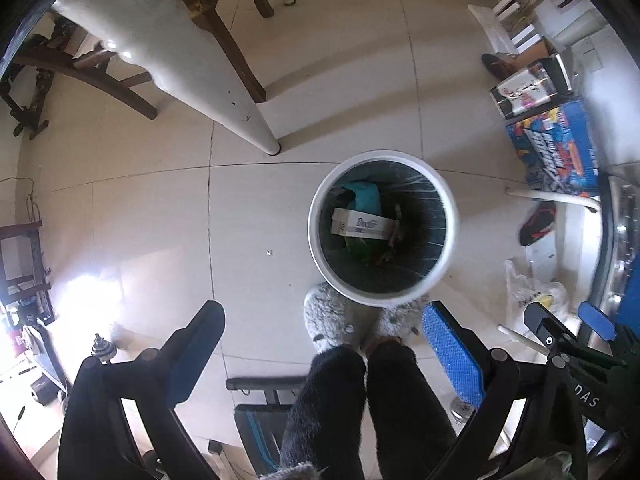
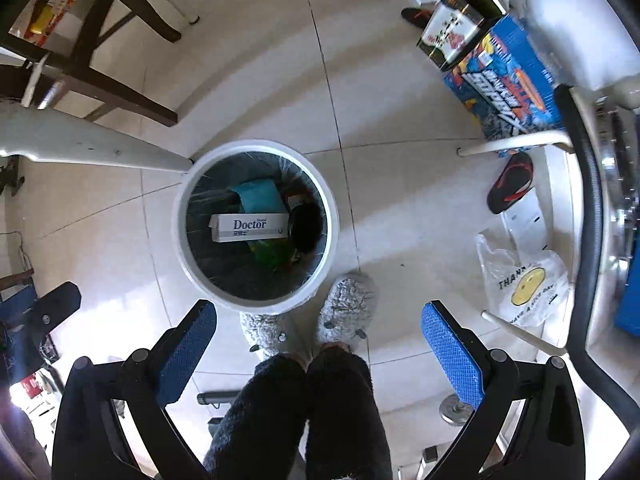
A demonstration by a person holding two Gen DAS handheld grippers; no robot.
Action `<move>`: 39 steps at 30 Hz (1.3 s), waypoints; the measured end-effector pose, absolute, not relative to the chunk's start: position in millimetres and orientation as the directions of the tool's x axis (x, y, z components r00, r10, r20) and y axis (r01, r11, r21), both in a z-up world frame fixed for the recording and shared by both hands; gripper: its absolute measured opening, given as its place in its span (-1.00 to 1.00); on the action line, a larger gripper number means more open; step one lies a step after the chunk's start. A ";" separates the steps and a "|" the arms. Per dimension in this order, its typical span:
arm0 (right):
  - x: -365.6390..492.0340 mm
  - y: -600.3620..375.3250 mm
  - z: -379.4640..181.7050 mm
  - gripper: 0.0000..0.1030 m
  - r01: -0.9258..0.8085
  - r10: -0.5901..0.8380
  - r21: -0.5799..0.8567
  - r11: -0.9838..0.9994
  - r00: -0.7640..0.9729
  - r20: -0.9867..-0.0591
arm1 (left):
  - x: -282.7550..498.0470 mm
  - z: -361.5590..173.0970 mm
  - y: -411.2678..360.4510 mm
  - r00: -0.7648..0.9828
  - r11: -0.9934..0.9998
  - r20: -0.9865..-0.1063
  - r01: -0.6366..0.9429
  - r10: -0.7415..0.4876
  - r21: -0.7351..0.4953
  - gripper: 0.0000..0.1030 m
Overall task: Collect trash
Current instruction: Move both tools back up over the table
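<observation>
A round white trash bin (image 1: 450, 236) with a dark liner stands on the tiled floor, seen from above; it also shows in the right wrist view (image 2: 182, 236). Inside lie a white "Doctor" box (image 1: 362, 226) (image 2: 250, 227), a teal packet (image 1: 366, 196) (image 2: 260, 198), green wrappers and dark scraps. My left gripper (image 1: 322, 332) is open and empty, held above the floor just in front of the bin. My right gripper (image 2: 320, 332) is open and empty too, above and to the right of the bin; it also appears in the left wrist view (image 1: 568, 322).
The person's grey fluffy slippers (image 2: 348, 308) stand against the bin. A white table leg (image 1: 224, 92) and brown chair legs (image 1: 236, 44) are behind it. A blue toy box (image 2: 508, 80), a black-red sandal (image 2: 512, 184) and a plastic bag (image 2: 524, 284) lie to the right.
</observation>
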State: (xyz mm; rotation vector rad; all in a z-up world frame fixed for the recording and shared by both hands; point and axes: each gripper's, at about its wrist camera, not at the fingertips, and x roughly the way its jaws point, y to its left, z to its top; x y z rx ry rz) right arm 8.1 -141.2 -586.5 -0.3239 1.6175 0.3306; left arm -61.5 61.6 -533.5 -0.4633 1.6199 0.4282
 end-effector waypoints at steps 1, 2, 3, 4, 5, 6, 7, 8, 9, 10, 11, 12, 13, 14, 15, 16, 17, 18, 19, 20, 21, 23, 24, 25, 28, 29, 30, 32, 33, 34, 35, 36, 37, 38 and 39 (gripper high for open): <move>6.2 -142.2 -575.2 1.00 -0.402 -0.007 0.019 0.915 -0.064 -0.998 | -62.3 -526.5 60.1 -0.077 0.847 -0.996 -0.532 -0.048 0.000 0.97; 4.4 -143.6 -562.6 1.00 -0.402 0.000 0.024 0.915 -0.061 -0.998 | -64.2 -515.6 59.1 -0.072 0.848 -0.996 -0.529 -0.046 0.000 0.97; 2.4 -145.0 -550.4 1.00 -0.405 0.003 0.027 0.914 -0.060 -0.998 | -66.3 -504.7 58.3 -0.071 0.850 -0.997 -0.527 -0.042 0.001 0.97; 0.5 -146.2 -539.3 1.00 -0.406 0.003 0.025 0.913 -0.054 -0.999 | -67.9 -496.6 57.6 -0.066 0.851 -0.997 -0.526 -0.042 -0.001 0.97; -1.5 -146.9 -529.7 1.00 -0.408 0.006 0.026 0.913 -0.050 -0.999 | -70.5 -485.6 56.6 -0.061 0.852 -0.997 -0.523 -0.041 -0.003 0.97; -3.5 -148.0 -512.8 1.00 -0.411 0.013 0.029 0.911 -0.043 -0.999 | -72.9 -476.6 55.0 -0.061 0.854 -0.997 -0.521 -0.038 -0.001 0.97; -5.3 -148.2 -500.8 1.00 -0.413 0.016 0.030 0.910 -0.037 -0.999 | -75.7 -463.3 54.2 -0.056 0.856 -0.998 -0.518 -0.040 -0.005 0.97; -7.3 -148.4 -486.6 1.00 -0.415 0.022 0.032 0.909 -0.029 -0.999 | -76.9 -454.0 52.7 -0.050 0.856 -0.998 -0.517 -0.043 -0.011 0.97; -9.2 -148.5 -472.6 1.00 -0.417 0.028 0.035 0.908 -0.023 -0.999 | -79.0 -440.8 51.3 -0.046 0.859 -0.998 -0.513 -0.041 -0.012 0.97; -10.5 -148.4 -460.3 1.00 -0.417 0.033 0.039 0.908 -0.021 -0.999 | -80.5 -430.6 49.2 -0.043 0.860 -0.998 -0.510 -0.038 -0.011 0.97; -11.9 -148.6 -446.1 1.00 -0.416 0.039 0.042 0.908 -0.016 -0.999 | -82.4 -418.1 48.1 -0.038 0.862 -0.999 -0.507 -0.036 -0.012 0.97; -13.5 -148.7 -432.0 1.00 -0.415 0.046 0.048 0.909 -0.015 -0.999 | -84.2 -405.2 47.1 -0.032 0.865 -0.999 -0.502 -0.037 -0.016 0.97; -15.4 -148.0 -420.7 1.00 -0.415 0.050 0.052 0.908 -0.016 -0.999 | -85.5 -396.6 47.0 0.009 0.868 -1.000 -0.496 -0.029 -0.030 0.97; -17.2 -147.5 -407.0 1.00 -0.413 0.058 0.060 0.909 -0.017 -0.998 | -88.0 -384.5 46.9 0.014 0.869 -1.000 -0.493 -0.026 -0.030 0.97; -19.5 -146.4 -394.1 1.00 -0.412 0.066 0.068 0.909 -0.018 -0.998 | -89.7 -374.5 47.0 0.019 0.869 -1.000 -0.494 -0.024 -0.030 0.97; -21.3 -146.3 -382.6 1.00 -0.409 0.073 0.075 0.909 -0.021 -0.997 | -91.7 -361.8 47.6 0.031 0.868 -0.999 -0.496 -0.023 -0.035 0.97; -23.3 -145.8 -369.0 1.00 -0.407 0.082 0.084 0.910 -0.022 -0.996 | -92.3 -353.7 48.0 0.039 0.868 -0.999 -0.494 -0.021 -0.037 0.97; -24.3 -144.9 -359.5 1.00 -0.408 0.087 0.089 0.909 -0.023 -0.996 | -92.6 -343.6 48.3 0.049 0.869 -0.999 -0.493 -0.018 -0.040 0.97; -25.8 -143.5 -345.6 1.00 -0.409 0.096 0.095 0.908 -0.018 -0.995 | -92.8 -331.2 49.3 0.067 0.869 -0.998 -0.492 -0.017 -0.047 0.97; -26.5 -142.6 -332.6 1.00 -0.409 0.106 0.102 0.907 -0.013 -0.994 | -91.8 -321.0 49.9 0.082 0.870 -0.997 -0.491 -0.011 -0.051 0.97; -26.9 -141.9 -319.6 1.00 -0.407 0.118 0.110 0.907 -0.007 -0.993 | -90.6 -313.3 50.5 0.094 0.871 -0.996 -0.489 -0.008 -0.053 0.97; -26.4 -140.5 -299.7 1.00 -0.403 0.142 0.131 0.906 -0.002 -0.990 | -83.3 -289.9 51.6 0.136 0.874 -0.991 -0.481 0.004 -0.062 0.97; -23.8 -139.4 -286.5 1.00 -0.397 0.162 0.146 0.906 0.005 -0.987 | -78.5 -279.4 52.5 0.155 0.875 -0.988 -0.479 0.014 -0.062 0.97; -19.5 -138.2 -273.0 1.00 -0.391 0.182 0.162 0.906 0.014 -0.983 | -74.4 -270.2 53.5 0.171 0.877 -0.985 -0.476 0.023 -0.062 0.97; 0.8 -136.5 -237.3 1.00 -0.368 0.231 0.197 0.909 0.050 -0.972 | -47.3 -235.4 59.9 0.231 0.879 -0.972 -0.472 0.049 -0.068 0.97; 10.7 -135.1 -225.2 1.00 -0.366 0.244 0.205 0.908 0.064 -0.968 | -38.7 -226.4 62.7 0.245 0.881 -0.968 -0.469 0.060 -0.064 0.97; 21.8 -133.6 -213.2 1.00 -0.363 0.256 0.210 0.908 0.083 -0.963 | -25.4 -216.0 66.0 0.262 0.883 -0.962 -0.466 0.076 -0.057 0.97; 45.7 -128.8 -191.9 1.00 -0.381 0.269 0.210 0.901 0.109 -0.957 | -0.6 -199.8 73.2 0.288 0.885 -0.951 -0.465 0.108 -0.040 0.97; 58.1 -127.3 -184.1 1.00 -0.387 0.270 0.206 0.899 0.120 -0.955 | 14.0 -192.4 76.9 0.296 0.887 -0.947 -0.461 0.122 -0.030 0.97; 72.9 -125.1 -175.5 1.00 -0.400 0.273 0.201 0.894 0.132 -0.953 | 34.0 -186.3 77.8 0.308 0.891 -0.942 -0.454 0.136 -0.020 0.97; 87.3 -120.0 -170.1 1.00 -0.423 0.271 0.192 0.885 0.134 -0.953 | 47.5 -182.4 82.6 0.314 0.892 -0.938 -0.453 0.149 -0.009 0.97; 105.6 -115.4 -165.0 1.00 -0.444 0.256 0.172 0.879 0.137 -0.957 | 63.3 -179.7 83.3 0.315 0.889 -0.933 -0.457 0.173 0.011 0.97; 123.3 -110.7 -161.8 1.00 -0.463 0.243 0.153 0.873 0.142 -0.960 | 84.9 -178.1 84.8 0.315 0.886 -0.928 -0.463 0.198 0.032 0.97; 147.1 -105.0 -159.3 1.00 -0.491 0.225 0.127 0.862 0.147 -0.963 | 98.6 -176.7 86.5 0.316 0.882 -0.924 -0.469 0.217 0.047 0.97; 168.9 -100.5 -161.1 1.00 -0.509 0.203 0.099 0.855 0.153 -0.967 | 115.2 -176.9 88.4 0.311 0.875 -0.919 -0.479 0.244 0.070 0.97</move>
